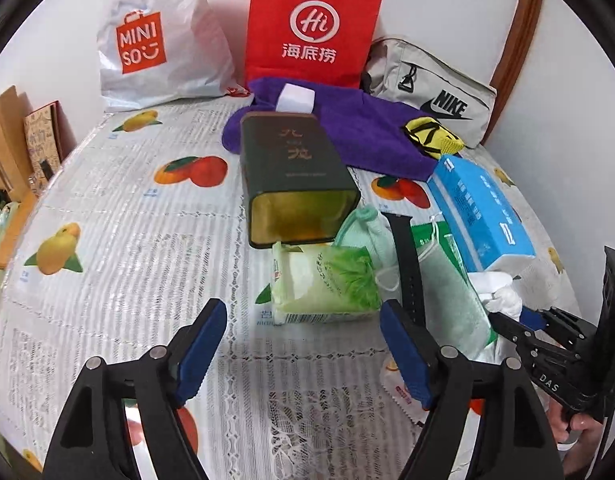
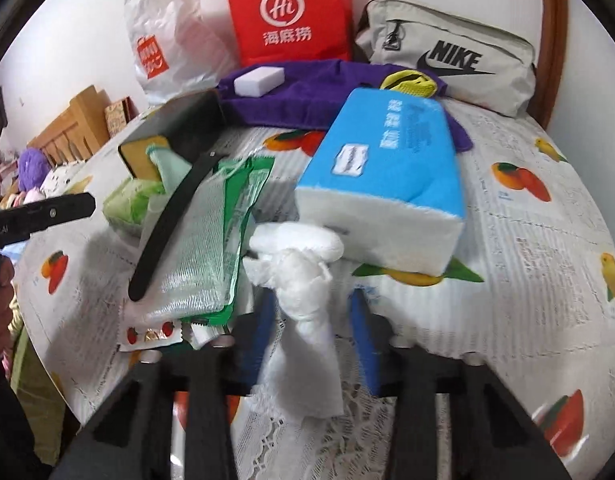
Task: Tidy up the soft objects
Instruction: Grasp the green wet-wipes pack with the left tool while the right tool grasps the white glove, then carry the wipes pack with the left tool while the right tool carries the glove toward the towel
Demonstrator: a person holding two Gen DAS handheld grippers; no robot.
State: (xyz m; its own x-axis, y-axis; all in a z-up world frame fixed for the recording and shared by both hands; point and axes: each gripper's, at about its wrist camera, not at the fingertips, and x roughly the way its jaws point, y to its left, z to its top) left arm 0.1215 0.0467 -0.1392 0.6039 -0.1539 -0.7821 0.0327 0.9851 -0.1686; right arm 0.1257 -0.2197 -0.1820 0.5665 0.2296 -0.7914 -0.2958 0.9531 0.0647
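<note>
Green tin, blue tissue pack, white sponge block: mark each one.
green tin (image 1: pixel 291 160): left wrist view, on its dark top face.
blue tissue pack (image 2: pixel 391 160): right wrist view, on its blue top face.
white sponge block (image 2: pixel 258 77): right wrist view, on its top.

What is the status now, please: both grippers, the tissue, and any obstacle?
Left gripper open, empty. Right gripper closing around white tissue, grip unclear. Blue tissue pack close behind; black strap and green packets beside.

Left tool (image 1: pixel 303 340) agape, right tool (image 2: pixel 313 332) clamped

Bright even light, fisheye edges, right view blurred
</note>
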